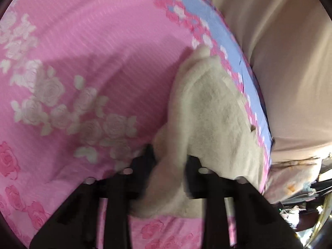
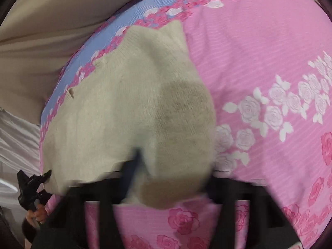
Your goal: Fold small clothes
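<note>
Cream knit garment (image 2: 128, 108) lies at the bed's (image 2: 259, 47) blue-bordered edge; your left gripper (image 1: 169, 166) and right gripper (image 2: 172, 174) each have their 2 fingers clenched on its fabric.

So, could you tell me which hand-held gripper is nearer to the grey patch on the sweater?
Right. The right hand-held gripper sits just below the grey patch; the left hand-held gripper is at the far edge of the sweater.
</note>
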Available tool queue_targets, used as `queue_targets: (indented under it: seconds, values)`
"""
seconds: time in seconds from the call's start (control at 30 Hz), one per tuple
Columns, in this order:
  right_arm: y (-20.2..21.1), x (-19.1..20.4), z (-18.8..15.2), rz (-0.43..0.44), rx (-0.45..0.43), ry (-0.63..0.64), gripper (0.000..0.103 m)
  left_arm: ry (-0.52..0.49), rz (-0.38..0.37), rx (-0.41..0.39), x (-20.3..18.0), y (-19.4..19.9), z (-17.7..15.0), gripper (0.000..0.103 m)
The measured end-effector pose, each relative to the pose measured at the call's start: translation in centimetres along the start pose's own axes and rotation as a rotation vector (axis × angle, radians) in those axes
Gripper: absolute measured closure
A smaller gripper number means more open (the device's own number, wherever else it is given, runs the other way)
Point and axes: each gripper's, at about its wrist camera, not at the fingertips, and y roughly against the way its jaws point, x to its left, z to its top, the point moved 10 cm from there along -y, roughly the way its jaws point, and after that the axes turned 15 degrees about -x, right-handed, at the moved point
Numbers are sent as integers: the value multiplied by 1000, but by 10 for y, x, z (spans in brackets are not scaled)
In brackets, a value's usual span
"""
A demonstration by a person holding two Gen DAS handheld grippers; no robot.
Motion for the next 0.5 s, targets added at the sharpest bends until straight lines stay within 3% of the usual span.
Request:
queue_targets:
  seconds: [0.03, 0.23, 0.37, 0.4, 0.43, 0.5]
  values:
    - [10, 6, 6, 14, -14, 8, 79, 23, -14, 6, -2, 3, 1, 92]
    - [75, 24, 7, 6, -13, 115, 82, 75, -54, 77, -11, 57, -10, 96]
    - [50, -18, -28, -112, 93, 185, 68, 45, 56, 114, 19, 48, -36, 94]
    - [41, -35, -35, -161, 111, 179, 63, 29, 82, 124, 28, 39, -43, 87]
    - [41, -46, -36, -166, 113, 139, 62, 25, 105, 117, 34, 35, -46, 82]
    - [61, -51, -18, -155, 20, 39, 61, 22, 109, 74, 27, 46, -37, 82]
